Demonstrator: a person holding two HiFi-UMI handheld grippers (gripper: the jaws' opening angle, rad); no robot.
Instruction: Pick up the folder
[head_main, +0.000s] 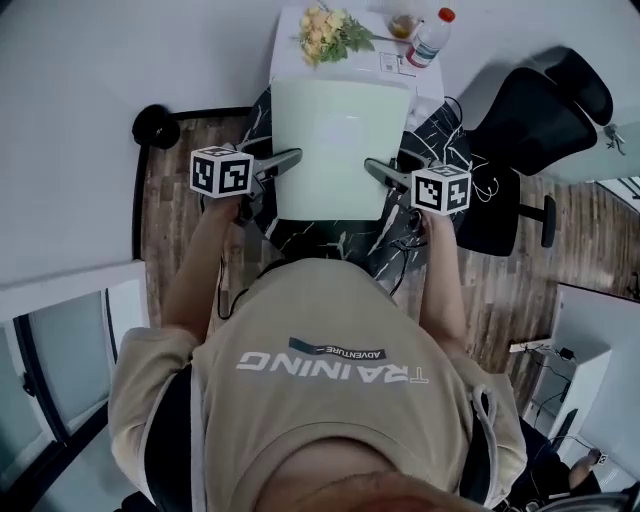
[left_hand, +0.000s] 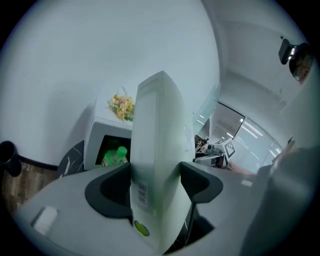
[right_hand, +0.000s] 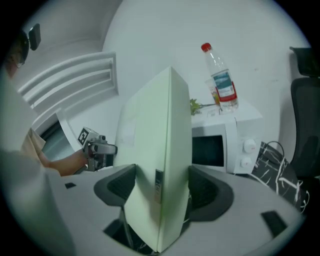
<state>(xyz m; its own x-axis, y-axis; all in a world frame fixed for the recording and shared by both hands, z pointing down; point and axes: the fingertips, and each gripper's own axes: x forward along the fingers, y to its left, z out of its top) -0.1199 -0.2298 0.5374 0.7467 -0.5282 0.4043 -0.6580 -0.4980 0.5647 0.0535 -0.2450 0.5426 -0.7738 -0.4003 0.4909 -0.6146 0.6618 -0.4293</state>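
In the head view, one pale green folder (head_main: 340, 150) hangs flat above a black, white-veined tabletop (head_main: 330, 240), held at its two side edges. The left claw (head_main: 285, 160) grips its left edge and the right claw (head_main: 383, 172) its right edge. Beyond it, one white microwave (head_main: 400, 68) carries one bunch of yellow flowers (head_main: 330, 32), one clear bottle with a red cap (head_main: 430, 38) and one glass (head_main: 403, 22). One black office chair (head_main: 530, 130) stands to the right on a wood-plank floor (head_main: 165, 200) by white walls. The person's beige shirt (head_main: 330, 400) reads "TRAINING" and "ADVENTURE".

In the left gripper view, both jaws press against the folder's faces. The folder's edge bears one barcode sticker (left_hand: 142, 192), too small to read, and one round green dot (left_hand: 142, 229). One green-capped bottle (left_hand: 116, 156) shows in the microwave's dark window.

In the right gripper view, the jaws are likewise clamped on the folder. Its one small edge label (right_hand: 158, 186) is unreadable. The microwave shows two knobs (right_hand: 246, 154).
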